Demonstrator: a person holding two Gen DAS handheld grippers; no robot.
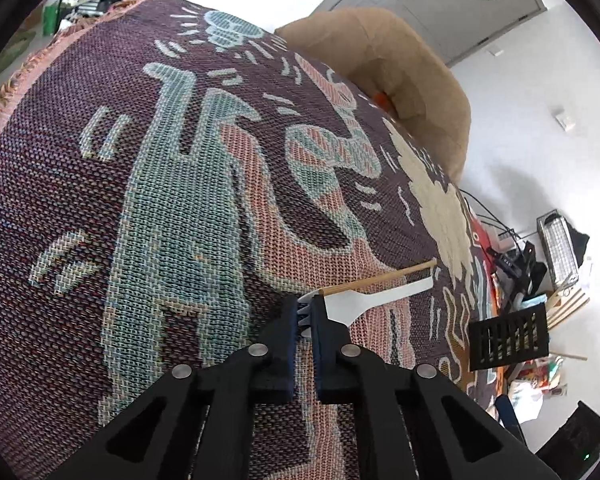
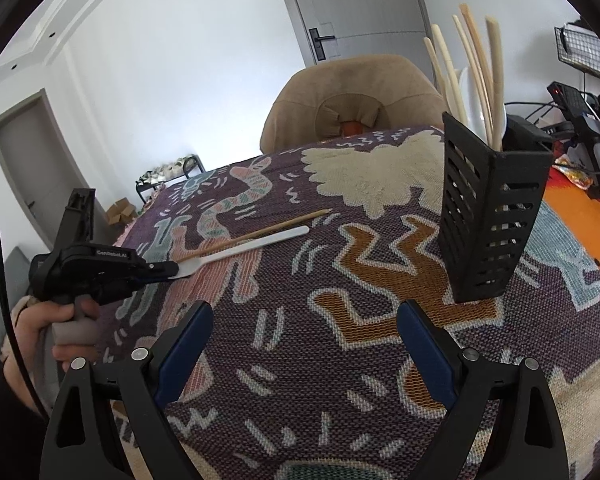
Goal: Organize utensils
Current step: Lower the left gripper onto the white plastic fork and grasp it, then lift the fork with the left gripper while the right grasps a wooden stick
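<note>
My left gripper [image 1: 305,312] is shut on the tine end of a white plastic fork [image 1: 380,296], whose handle points right, low over the patterned blanket. A wooden chopstick [image 1: 376,278] lies beside the fork on the blanket. In the right wrist view the left gripper [image 2: 172,270] holds the fork [image 2: 256,246] at the left, with the chopstick [image 2: 260,234] just behind it. A black slotted utensil holder [image 2: 488,208] stands at the right with several pale wooden utensils [image 2: 480,76] in it; it also shows in the left wrist view [image 1: 508,336]. My right gripper [image 2: 304,344] is open and empty, low over the blanket.
The woven patterned blanket [image 2: 340,360] covers the table. A tan cushioned chair [image 2: 352,96] stands behind the far edge. Cables, black devices and a wire rack [image 2: 580,112] crowd the right side. A hand [image 2: 56,320] holds the left gripper's handle.
</note>
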